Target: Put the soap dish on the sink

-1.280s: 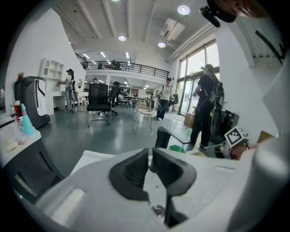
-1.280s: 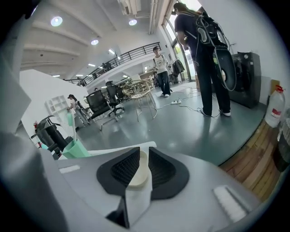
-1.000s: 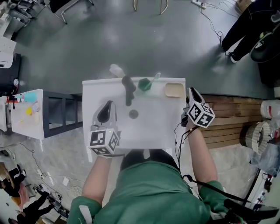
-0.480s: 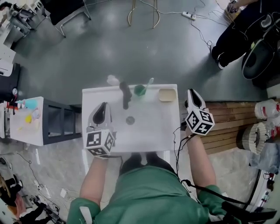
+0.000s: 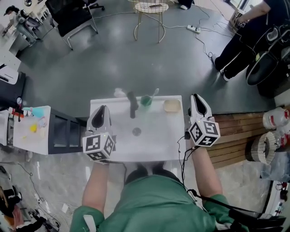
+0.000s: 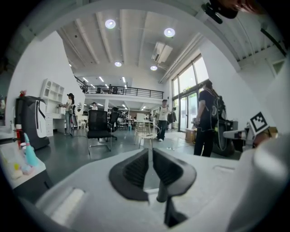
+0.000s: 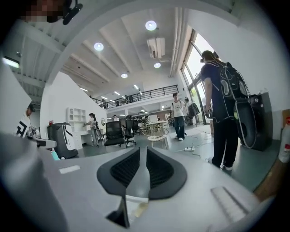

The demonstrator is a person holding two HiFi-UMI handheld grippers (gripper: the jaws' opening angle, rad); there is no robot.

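Soap dish [image 5: 172,106] placing looks finished: nearest, the left gripper [image 5: 100,113] and right gripper [image 5: 197,103] flank the sink [image 5: 158,145], jaws nearly together on nothing, and the dish rests on its far right corner near the green cup [image 5: 146,100] and faucet [image 5: 132,104], so I judge only an unobstructed withdrawal is called for.

stool [image 5: 148,8]: white seat, thin legs, far off on the gray floor [image 5: 113,59]
black chair [image 5: 72,16]: left of the stool
person [image 5: 244,43]: dark clothes, far right
side table [image 5: 27,140]: white, at the left, small bottles [image 5: 34,113] on top
wood boards [image 5: 235,131]: at the right
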